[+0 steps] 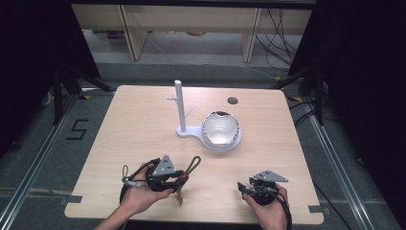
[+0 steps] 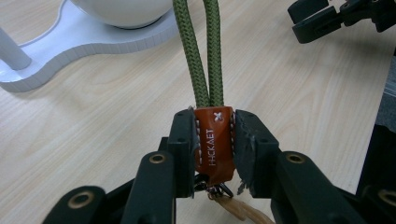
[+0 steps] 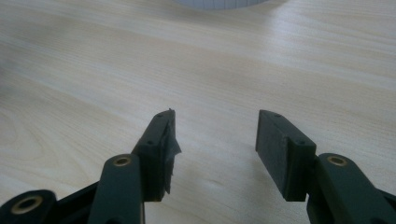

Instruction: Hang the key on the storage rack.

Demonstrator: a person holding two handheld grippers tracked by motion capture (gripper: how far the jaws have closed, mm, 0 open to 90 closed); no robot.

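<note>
Between the jaws of the left gripper (image 2: pixel 214 140): an orange leather tab (image 2: pixel 215 142) with white stitching and printed lettering, clamped from both sides. A doubled olive-green cord (image 2: pixel 202 51) rises out of the tab's top, straight ahead of the jaws. Below the tab, behind the jaw tips, small metal rings and a tan strip hang down; detail there is blurred.

High view: the cord forms a loop (image 1: pixel 193 164) reaching forward and to the right of the left gripper (image 1: pixel 178 178), above the counter (image 1: pixel 139 129). The left hand (image 1: pixel 141 191) wraps the gripper body.

Ahead of the left jaws and a little to the left: a white stand (image 2: pixel 70 44) with a flat base, an upright post (image 1: pixel 180 105) with short pegs, and a white bowl (image 1: pixel 219 128) seated on the base's round end. Near it, not touching the cord.

Right gripper (image 3: pixel 215 137): jaws apart, nothing between them, bare wood grain of the counter beneath and ahead. Far ahead of these jaws, the edge of the white base shows at the frame top. In the high view the right gripper (image 1: pixel 245 188) sits low over the counter's near edge, held by the right hand (image 1: pixel 270 211), well apart from the left gripper.

Beyond the stand: a small dark round hole (image 1: pixel 232 100) in the counter.
</note>
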